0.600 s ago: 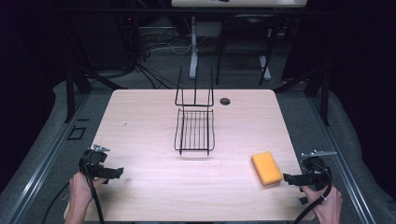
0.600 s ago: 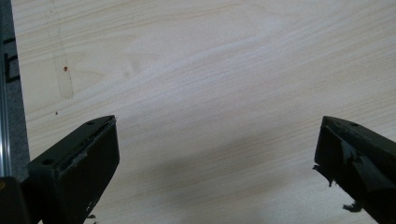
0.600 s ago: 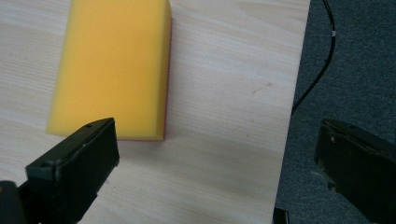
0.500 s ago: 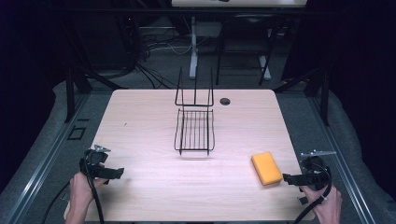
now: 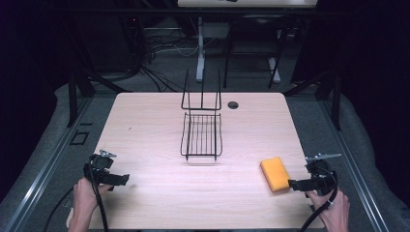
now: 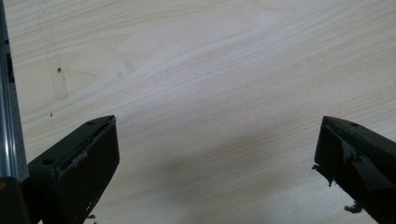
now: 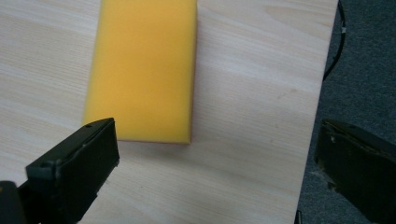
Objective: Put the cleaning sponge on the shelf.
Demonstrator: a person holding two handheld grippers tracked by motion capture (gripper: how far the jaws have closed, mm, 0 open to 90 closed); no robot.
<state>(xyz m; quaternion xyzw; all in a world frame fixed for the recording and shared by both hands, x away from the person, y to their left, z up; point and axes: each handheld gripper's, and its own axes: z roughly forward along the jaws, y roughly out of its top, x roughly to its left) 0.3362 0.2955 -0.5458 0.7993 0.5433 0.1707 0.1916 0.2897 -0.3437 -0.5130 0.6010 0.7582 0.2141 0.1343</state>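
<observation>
You are in a lab or test room — not a home. You sit at a plain wooden table (image 5: pixel 145 125) with a round cable hole (image 5: pixel 233 105) at its far edge. Dark black curtains hang on the left and right. Cables (image 5: pixel 154 53) lie in a tangle on the grey floor behind the table — and the metal legs of another desk (image 5: pixel 200 53) stand there too.

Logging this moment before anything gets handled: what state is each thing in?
Left gripper: open, empty, above bare table.
Right gripper: open, empty, near the sponge.
Yellow sponge: flat on the table, not gripped.
Black wire rack: empty, mid-table.
</observation>
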